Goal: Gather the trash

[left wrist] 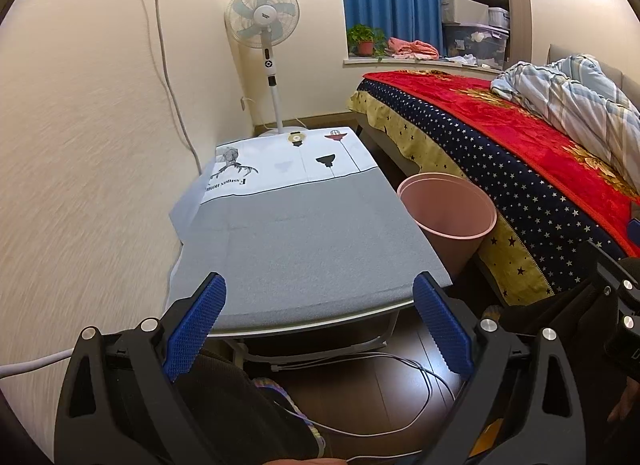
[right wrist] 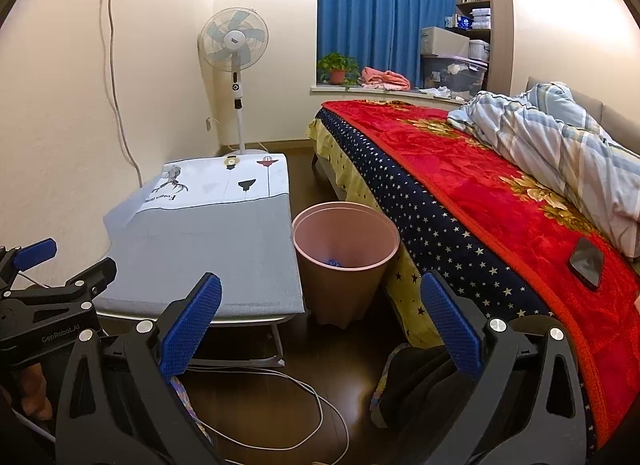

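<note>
A pink trash bin [right wrist: 346,261] stands on the dark floor between the low table and the bed; a small blue item [right wrist: 334,263] lies at its bottom. The bin also shows in the left wrist view [left wrist: 448,213]. My left gripper [left wrist: 320,305] is open and empty, held over the near edge of the table. My right gripper [right wrist: 320,309] is open and empty, held above the floor just in front of the bin. The left gripper also shows at the left edge of the right wrist view [right wrist: 64,265].
A low folding table [left wrist: 304,249] with a grey and white cloth stands by the left wall. A bed [right wrist: 500,201] with a red blanket and striped quilt is at right, with a dark phone [right wrist: 587,261] on it. White cables [right wrist: 280,393] lie on the floor. A standing fan [right wrist: 235,49] is at the back.
</note>
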### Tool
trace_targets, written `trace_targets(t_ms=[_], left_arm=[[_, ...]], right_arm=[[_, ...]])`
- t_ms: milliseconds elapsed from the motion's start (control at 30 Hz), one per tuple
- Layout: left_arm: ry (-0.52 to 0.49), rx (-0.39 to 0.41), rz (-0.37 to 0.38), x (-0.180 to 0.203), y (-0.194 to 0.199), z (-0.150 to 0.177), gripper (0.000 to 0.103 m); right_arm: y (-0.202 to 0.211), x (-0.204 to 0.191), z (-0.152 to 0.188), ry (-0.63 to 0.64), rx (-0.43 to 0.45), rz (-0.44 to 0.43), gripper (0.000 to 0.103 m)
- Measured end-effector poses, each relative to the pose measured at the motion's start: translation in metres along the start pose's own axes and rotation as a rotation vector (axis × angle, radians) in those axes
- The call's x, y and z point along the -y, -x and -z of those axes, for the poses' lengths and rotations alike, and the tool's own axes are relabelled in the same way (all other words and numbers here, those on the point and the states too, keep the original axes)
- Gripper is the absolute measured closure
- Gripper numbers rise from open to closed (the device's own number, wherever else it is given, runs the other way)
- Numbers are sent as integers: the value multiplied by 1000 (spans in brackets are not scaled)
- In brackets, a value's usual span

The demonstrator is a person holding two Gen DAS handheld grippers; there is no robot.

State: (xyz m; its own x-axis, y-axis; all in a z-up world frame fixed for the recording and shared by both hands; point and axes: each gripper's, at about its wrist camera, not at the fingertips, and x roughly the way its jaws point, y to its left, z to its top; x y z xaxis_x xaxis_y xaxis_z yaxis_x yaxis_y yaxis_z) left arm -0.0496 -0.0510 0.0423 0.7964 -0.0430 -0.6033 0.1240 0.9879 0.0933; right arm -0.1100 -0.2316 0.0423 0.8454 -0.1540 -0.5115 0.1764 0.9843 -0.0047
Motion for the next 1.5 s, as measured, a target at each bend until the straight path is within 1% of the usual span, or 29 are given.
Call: trace_targets(t_ms=[367,1500], left_arm=[[-1,1,-4,1,1,0,11],[-7,10,4,0,2,-1,11]], right_arm=[[1,0,0,4,14,9,5],[2,-1,-1,2,15,7,5]])
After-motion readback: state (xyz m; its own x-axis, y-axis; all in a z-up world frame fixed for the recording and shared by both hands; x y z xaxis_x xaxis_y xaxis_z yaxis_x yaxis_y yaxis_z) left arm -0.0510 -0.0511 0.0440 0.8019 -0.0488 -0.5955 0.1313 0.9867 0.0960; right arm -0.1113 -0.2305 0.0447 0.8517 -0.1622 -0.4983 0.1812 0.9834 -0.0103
